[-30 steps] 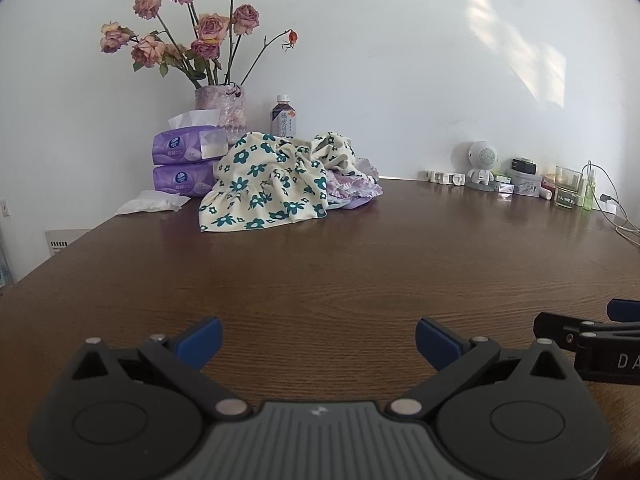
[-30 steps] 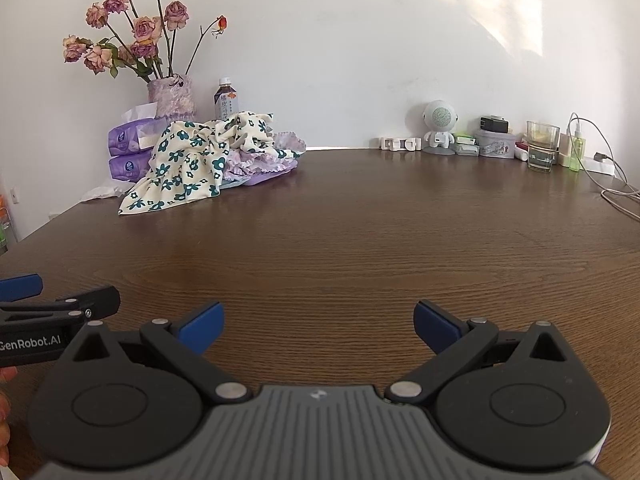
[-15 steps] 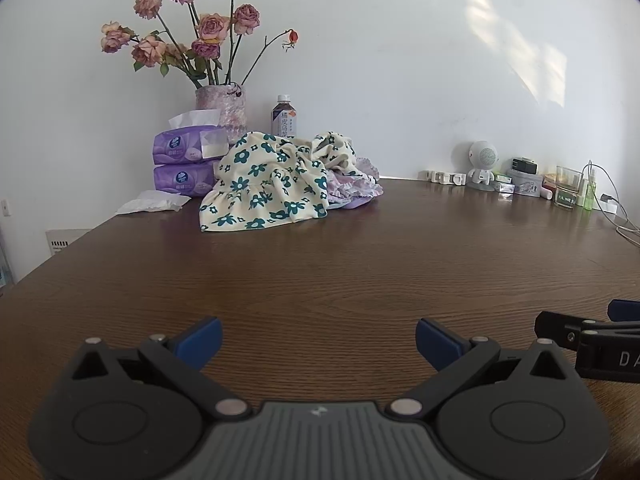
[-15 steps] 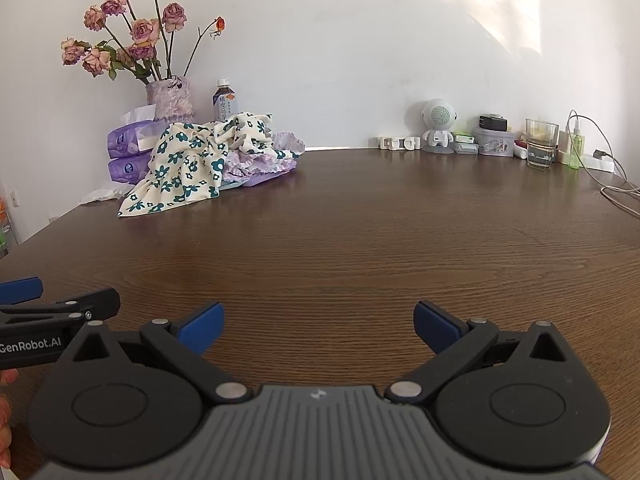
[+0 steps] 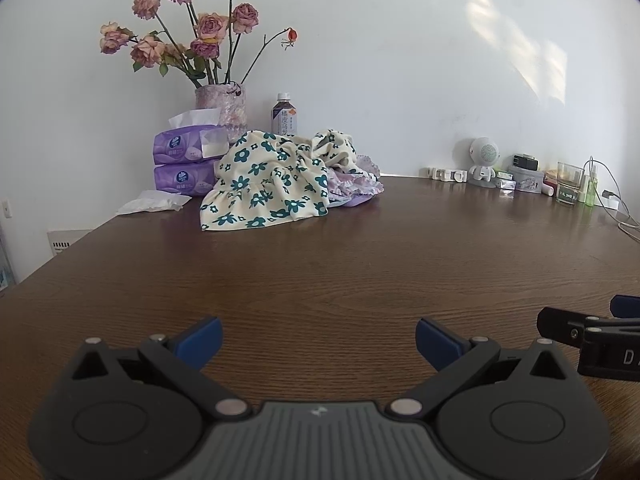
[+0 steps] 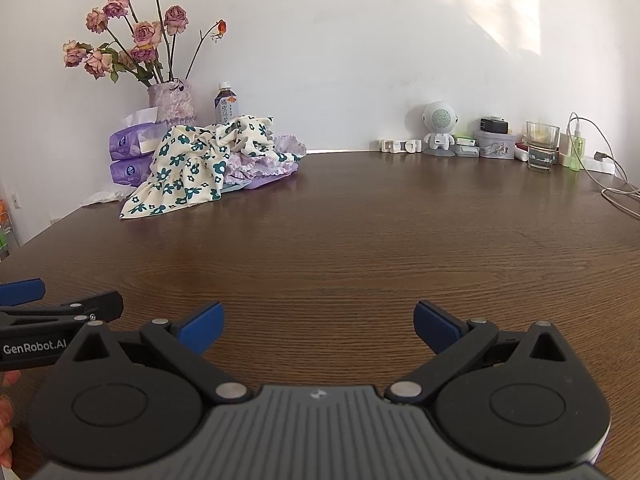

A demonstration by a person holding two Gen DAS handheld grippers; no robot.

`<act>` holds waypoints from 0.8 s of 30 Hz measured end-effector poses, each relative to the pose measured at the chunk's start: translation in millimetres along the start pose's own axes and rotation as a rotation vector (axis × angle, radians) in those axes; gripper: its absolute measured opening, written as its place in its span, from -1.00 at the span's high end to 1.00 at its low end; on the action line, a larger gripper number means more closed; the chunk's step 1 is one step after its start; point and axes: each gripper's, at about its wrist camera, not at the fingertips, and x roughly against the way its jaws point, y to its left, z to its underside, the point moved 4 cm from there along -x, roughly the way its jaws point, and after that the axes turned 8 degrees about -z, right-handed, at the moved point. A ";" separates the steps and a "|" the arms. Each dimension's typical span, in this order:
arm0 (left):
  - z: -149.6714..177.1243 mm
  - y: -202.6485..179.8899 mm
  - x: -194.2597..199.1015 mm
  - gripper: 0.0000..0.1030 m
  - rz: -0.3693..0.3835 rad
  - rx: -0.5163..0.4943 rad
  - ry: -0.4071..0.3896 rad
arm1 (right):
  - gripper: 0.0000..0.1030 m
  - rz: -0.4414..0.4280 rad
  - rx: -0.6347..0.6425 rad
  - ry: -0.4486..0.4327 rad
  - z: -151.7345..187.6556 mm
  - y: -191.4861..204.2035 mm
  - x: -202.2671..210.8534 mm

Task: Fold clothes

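At the far left of the wooden table (image 5: 320, 264), seen from the left wrist, the floral garment (image 5: 272, 184) lies crumpled over a lilac garment (image 5: 356, 188), just in front of the tissue packs (image 5: 184, 160) and flower vase (image 5: 222, 110). The left gripper (image 5: 318, 338) hovers spread wide and empty, well apart from the heap.

From the right wrist, the right gripper (image 6: 318, 322) is likewise spread and empty, and the heap sits far left near the bottle (image 6: 227, 108).
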 end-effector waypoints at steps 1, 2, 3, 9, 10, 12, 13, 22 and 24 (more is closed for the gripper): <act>-0.1 0.0 -0.1 -1.00 0.000 0.000 0.000 | -1.00 0.000 0.000 0.000 0.1 0.1 -0.1; -0.2 0.1 -0.2 -1.00 0.001 0.001 0.000 | -1.00 0.000 0.000 0.000 0.2 0.2 -0.1; -0.2 0.1 -0.3 -1.00 0.001 0.001 0.000 | -1.00 0.000 0.001 0.000 0.3 0.3 -0.2; -0.2 -0.3 -0.2 -1.00 0.001 0.001 -0.002 | -1.00 0.002 -0.005 0.002 0.4 -0.4 -0.6; -0.1 -0.2 -0.3 -1.00 0.001 0.001 -0.002 | -1.00 0.002 -0.005 0.002 0.4 -0.5 -0.7; 0.3 0.0 -0.2 -1.00 0.001 0.001 -0.003 | -1.00 0.003 -0.003 0.002 0.4 -0.1 -0.8; 0.3 -0.1 -0.2 -1.00 0.001 0.001 -0.004 | -1.00 0.003 -0.002 0.001 0.5 0.2 -0.7; 0.5 0.9 -0.2 -1.00 0.002 0.004 -0.008 | -1.00 0.001 -0.004 0.000 0.7 0.1 -0.7; 0.5 1.0 0.1 -1.00 0.003 0.003 -0.008 | -1.00 0.002 -0.005 0.000 0.6 -0.2 -0.7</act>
